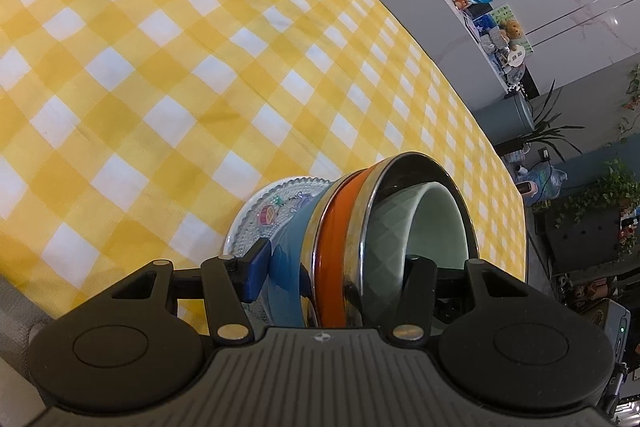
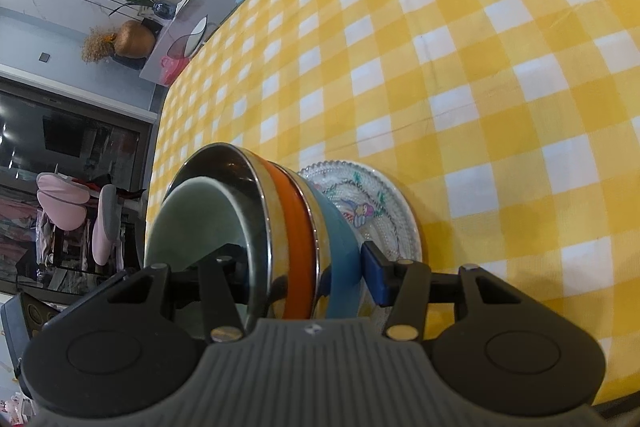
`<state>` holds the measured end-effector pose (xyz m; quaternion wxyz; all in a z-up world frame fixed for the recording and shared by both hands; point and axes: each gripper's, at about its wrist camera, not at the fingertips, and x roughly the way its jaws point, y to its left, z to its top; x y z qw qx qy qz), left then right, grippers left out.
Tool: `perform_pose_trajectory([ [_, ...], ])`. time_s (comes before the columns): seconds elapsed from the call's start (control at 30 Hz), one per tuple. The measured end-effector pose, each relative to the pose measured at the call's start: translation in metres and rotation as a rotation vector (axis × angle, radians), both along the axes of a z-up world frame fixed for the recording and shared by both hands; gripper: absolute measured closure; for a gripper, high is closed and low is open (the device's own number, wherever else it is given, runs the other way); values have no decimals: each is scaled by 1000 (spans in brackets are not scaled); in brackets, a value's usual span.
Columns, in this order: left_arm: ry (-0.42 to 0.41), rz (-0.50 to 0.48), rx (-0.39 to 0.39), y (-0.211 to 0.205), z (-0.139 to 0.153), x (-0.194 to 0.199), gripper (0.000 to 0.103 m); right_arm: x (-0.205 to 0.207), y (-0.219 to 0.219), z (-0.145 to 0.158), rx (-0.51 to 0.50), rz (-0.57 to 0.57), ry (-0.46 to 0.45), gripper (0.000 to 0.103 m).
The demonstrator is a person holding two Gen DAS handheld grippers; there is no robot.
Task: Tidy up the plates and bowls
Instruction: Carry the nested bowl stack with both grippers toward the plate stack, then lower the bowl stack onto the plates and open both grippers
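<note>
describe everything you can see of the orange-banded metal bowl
The orange-banded metal bowl is shiny steel with a wide orange stripe between yellowish bands. It nests in a blue bowl above a patterned glass plate, and holds a pale green bowl. Each hand-held gripper, left and right, straddles the stack's walls.
</note>
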<state>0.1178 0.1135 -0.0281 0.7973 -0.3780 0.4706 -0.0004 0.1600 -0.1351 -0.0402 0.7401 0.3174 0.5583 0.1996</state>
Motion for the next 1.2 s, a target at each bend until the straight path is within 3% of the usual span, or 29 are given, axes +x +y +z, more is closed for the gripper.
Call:
perform_pose_trajectory([
  [0.37, 9, 19, -11, 2, -4, -1, 45, -2, 9, 6, -36, 21, -44, 47],
  [0.43, 8, 26, 14, 1, 0, -1, 45, -3, 10, 7, -39, 26, -45, 44],
  [0.57, -21, 54, 67, 0, 14, -4, 39, -10, 7, 19, -31, 20, -65, 29],
  [0.7, -72, 72, 116, -2, 40, -17, 39, -23, 3, 44, -94, 19, -136, 27],
  [0.8, -137, 72, 190, -8, 65, -33, 39, -39, 0, 68, -130, 23, -223, 26],
  [1.0, -345, 34, 381, -33, 120, -79, 39, -86, 0, 114, -261, 37, -449, 23],
  [1.2, -540, -11, 614, -65, 151, -126, 39, -146, -5, 144, -362, 23, -676, 17],
])
